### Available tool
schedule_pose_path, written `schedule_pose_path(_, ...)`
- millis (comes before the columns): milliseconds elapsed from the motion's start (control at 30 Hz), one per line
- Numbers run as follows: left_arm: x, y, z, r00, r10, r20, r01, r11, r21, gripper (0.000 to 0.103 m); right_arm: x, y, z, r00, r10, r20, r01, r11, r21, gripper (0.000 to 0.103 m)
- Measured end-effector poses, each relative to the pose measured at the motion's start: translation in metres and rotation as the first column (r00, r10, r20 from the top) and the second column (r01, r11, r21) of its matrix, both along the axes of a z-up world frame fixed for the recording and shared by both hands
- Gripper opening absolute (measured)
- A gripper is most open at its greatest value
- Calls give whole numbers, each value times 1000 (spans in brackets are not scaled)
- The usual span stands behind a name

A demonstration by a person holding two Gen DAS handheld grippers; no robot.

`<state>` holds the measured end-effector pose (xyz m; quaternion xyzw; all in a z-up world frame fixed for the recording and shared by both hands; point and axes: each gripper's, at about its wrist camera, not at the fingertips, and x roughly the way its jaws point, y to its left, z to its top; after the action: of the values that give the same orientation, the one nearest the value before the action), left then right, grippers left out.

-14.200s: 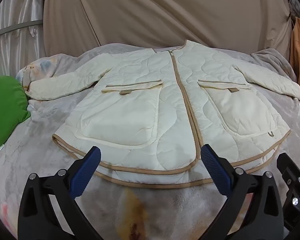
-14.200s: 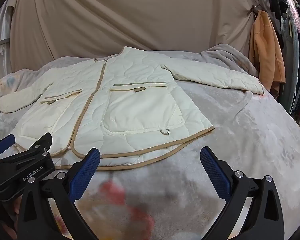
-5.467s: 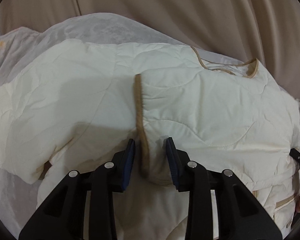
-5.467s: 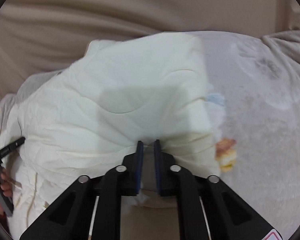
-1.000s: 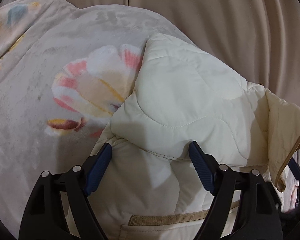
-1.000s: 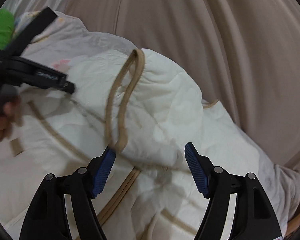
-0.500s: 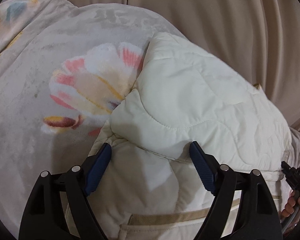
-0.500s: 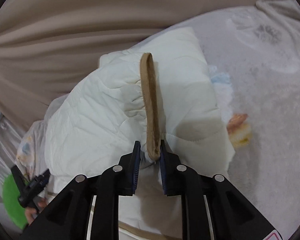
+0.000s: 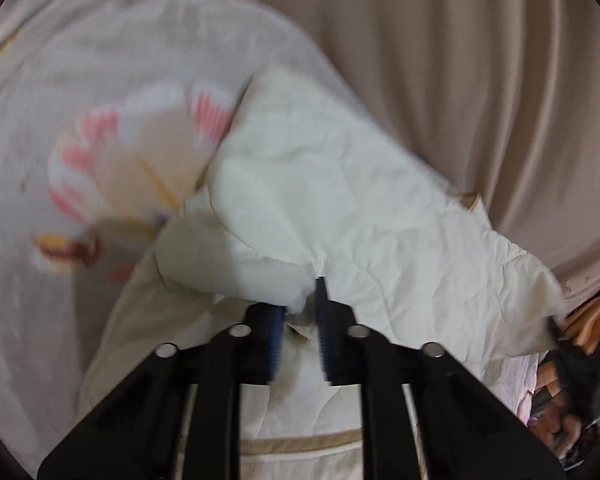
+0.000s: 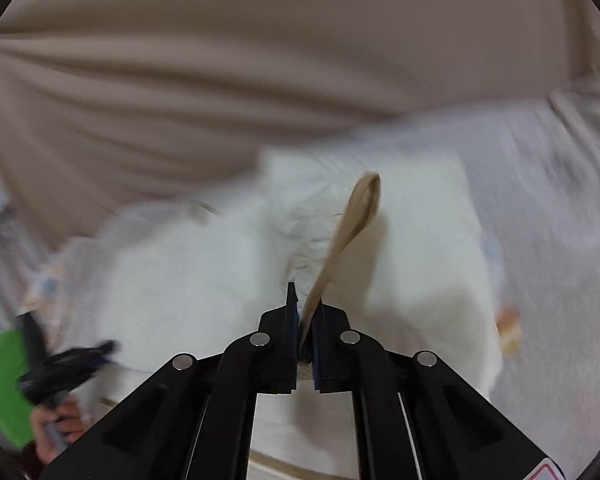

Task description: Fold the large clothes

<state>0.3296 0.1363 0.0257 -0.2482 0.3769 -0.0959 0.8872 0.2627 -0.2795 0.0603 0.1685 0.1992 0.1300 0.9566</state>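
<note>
Here the right hand-held gripper [image 10: 305,316] clamps the jacket [image 10: 204,280] cuff; the left hand-held gripper [image 9: 300,312] pinches quilted fabric, sleeves lying ahead on the bed [image 9: 60,120]

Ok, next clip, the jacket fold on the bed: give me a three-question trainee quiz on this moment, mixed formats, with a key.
1. True or false: the left gripper is shut on a fold of the cream jacket.
2. Multiple choice: what does the right gripper pinch? A) the green pillow B) the tan-trimmed cuff C) the curtain
3. Fill in: the flower print belongs to the ____ under the jacket.

Key: 1 true; 2 B; 3 blanket.
</note>
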Motion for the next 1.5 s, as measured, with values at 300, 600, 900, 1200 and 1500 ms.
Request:
schedule_pose_path(300, -1, -11, -37, 1000, 14, -26, -11, 995, 100, 9, 51, -45, -94, 948, -127, -291, 139, 990, 19, 5)
schedule_pose_path(600, -8, -25, -44, 1000, 21, 10, -22, 991, 136, 11, 16, -15, -34, 962, -228, -150, 227, 974, -27, 18)
schedule_pose_path(900, -8, -13, -52, 1000, 18, 11, -19, 995, 93, 12, 61, 146, -74, 953, 162, -254, -249, 901, -357, 8)
schedule_pose_path(1200, -8, -11, -57, 1000, 2, 10, -3, 998, 59, 14, 11, -69, -106, 943, -104, -317, 80, 993, -88, 0)
schedule_pose_path(1500, -16, -20, 37, 992, -27, 124, 9, 990, 141, 33, 1, -23, -20, 984, -116, -135, 85, 973, -216, 12)
